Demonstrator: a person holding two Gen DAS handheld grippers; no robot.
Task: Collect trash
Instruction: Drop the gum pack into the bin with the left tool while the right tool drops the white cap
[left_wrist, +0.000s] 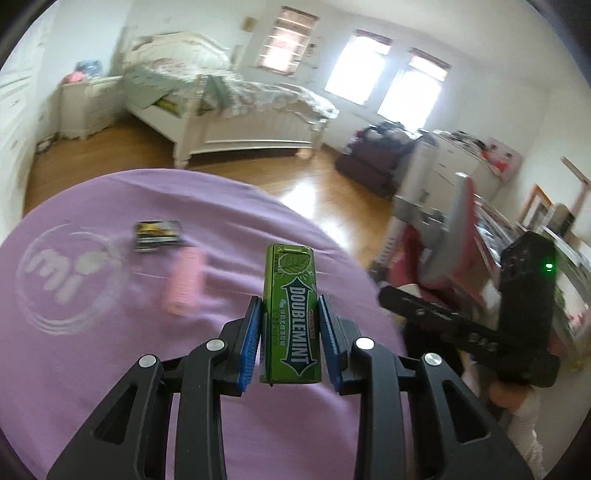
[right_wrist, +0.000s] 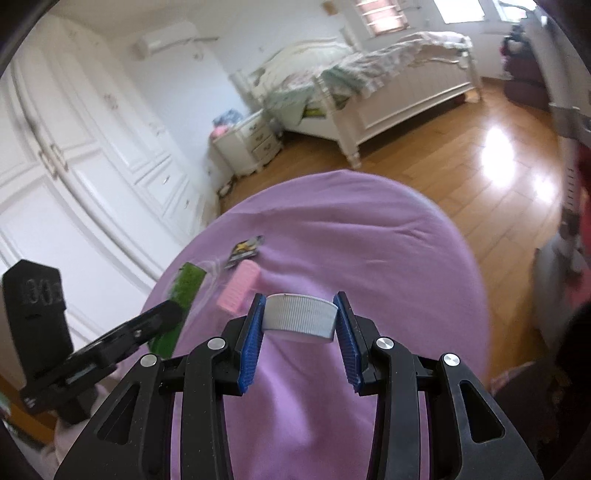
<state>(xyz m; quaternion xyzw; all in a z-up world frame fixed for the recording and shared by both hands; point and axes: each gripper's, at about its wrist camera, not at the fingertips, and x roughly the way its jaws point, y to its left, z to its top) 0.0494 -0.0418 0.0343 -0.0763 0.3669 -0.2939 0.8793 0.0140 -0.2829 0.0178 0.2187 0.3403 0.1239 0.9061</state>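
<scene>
The left gripper (left_wrist: 290, 317) pinched a green Doublemint gum box (left_wrist: 291, 314) upright, clear of the purple-covered desk (left_wrist: 110, 369). The right gripper (right_wrist: 300, 317) clamped a ribbed white plastic cap (right_wrist: 300, 315), both apparently lifted for disposal; a pink ribbed piece (right_wrist: 238, 291) and a small dark wrapper (right_wrist: 245, 251) lay behind.

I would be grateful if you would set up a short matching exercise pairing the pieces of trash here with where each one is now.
Things:
1. green gum pack
2. white bottle cap
3. pink ridged piece
4. small dark wrapper

Places:
A. lying on the purple cloth, next to the pink piece
B. in the right claw
C. in the left claw
D. lying on the purple cloth, nearer the claws

Pairs: 1-C, 2-B, 3-D, 4-A
</scene>
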